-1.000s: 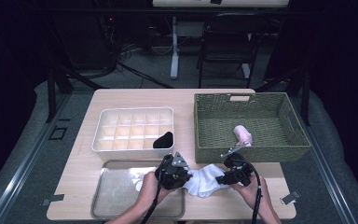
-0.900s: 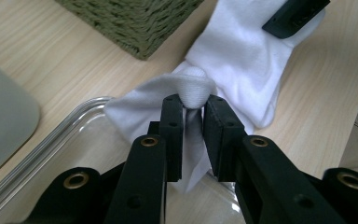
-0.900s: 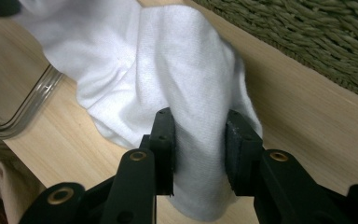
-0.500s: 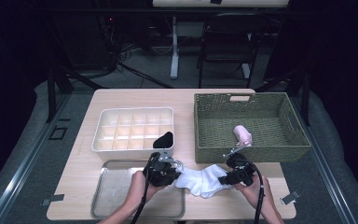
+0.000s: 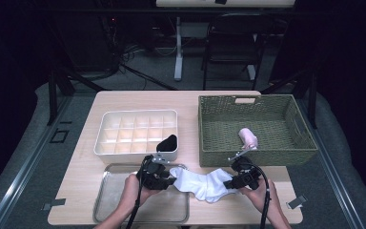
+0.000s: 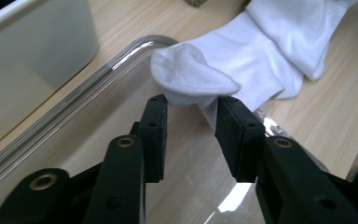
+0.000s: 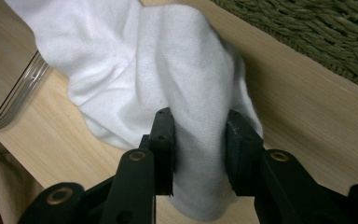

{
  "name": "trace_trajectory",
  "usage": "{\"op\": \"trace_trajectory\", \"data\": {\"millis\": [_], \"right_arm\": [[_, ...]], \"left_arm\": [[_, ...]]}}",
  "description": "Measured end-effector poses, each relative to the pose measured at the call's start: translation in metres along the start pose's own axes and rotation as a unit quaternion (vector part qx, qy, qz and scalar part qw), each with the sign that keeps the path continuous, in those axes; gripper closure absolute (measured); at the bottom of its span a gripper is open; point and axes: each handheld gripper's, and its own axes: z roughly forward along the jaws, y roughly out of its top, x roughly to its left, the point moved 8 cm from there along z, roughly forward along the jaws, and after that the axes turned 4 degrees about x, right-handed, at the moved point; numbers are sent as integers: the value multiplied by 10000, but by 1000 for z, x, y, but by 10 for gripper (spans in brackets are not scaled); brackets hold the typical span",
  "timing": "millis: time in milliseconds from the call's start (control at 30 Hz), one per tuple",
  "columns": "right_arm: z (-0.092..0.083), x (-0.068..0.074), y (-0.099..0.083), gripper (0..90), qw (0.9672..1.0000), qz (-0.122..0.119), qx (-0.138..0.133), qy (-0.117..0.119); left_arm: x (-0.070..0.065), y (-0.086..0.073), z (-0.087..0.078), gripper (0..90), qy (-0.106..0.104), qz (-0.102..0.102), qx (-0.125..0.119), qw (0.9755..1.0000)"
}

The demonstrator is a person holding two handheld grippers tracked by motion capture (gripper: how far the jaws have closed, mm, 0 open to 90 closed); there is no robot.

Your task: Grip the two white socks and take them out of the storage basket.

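While the white sock (image 5: 204, 182) lies stretched between the two grippers at the tabletop's (image 5: 124, 102) near edge, the high view shows one end draped over the rim of the clear tray (image 5: 109, 202), which otherwise looks empty. Behind it, the white divided box (image 5: 136, 132) holds a dark item (image 5: 167, 142) in its near right compartment; the woven basket (image 5: 255, 128) holds a rolled pink sock (image 5: 248, 137).

From the left gripper view, the left gripper (image 6: 190, 122) has just been opening: its jaws stand apart, the sock's tip (image 6: 191, 74) just beyond them, unpinched. That free end could slump and bunch up, I judge.

From the right gripper view, the right gripper (image 7: 199, 150) is clamped on the sock's other end; pulling now could drag the cloth off the tray.
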Motion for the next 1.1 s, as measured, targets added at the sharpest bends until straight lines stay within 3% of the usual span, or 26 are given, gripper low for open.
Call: {"op": "trace_trajectory", "data": {"millis": [100,167,367,433,500,567,633,667,700,733,900,1067,1100], "right_arm": [[1,0,0,676,10000,54,-22,58],[0,-3,-2,675,9999,-30,117,9],[2,-5,-3,673,9999,2,151,70],[3,-7,-3,671,9998,-9,176,74],[5,-8,-4,659,9997,14,214,107],[6,-9,-3,655,9998,59,161,86],[6,-10,-3,645,9998,80,148,76],[5,-13,-4,641,9997,2,235,-47],[6,-14,-4,637,9997,39,242,2],[6,-14,-4,637,9997,39,242,2],[8,-15,-4,637,9995,-14,289,-139],[5,-19,-3,634,9987,-226,290,-345],[2,-23,-3,598,9984,-250,333,-394]], "left_arm": [[7,-6,-2,547,6,-114,69,9999],[11,-8,-5,512,14,-160,59,9999],[18,-5,-16,434,46,-298,-147,9994],[18,-4,-12,431,85,-270,-102,9995],[16,-6,-1,436,114,-162,134,9997],[16,-6,3,444,108,-132,209,9996],[16,-7,8,511,175,-85,306,9993],[16,-8,11,511,207,-75,350,9991],[17,-9,12,580,207,-59,376,9991],[17,-9,14,580,215,-66,386,9990],[12,-10,18,746,154,40,434,9989],[-3,-10,21,787,86,234,517,9983],[-5,-10,22,787,87,268,529,9982]]}}
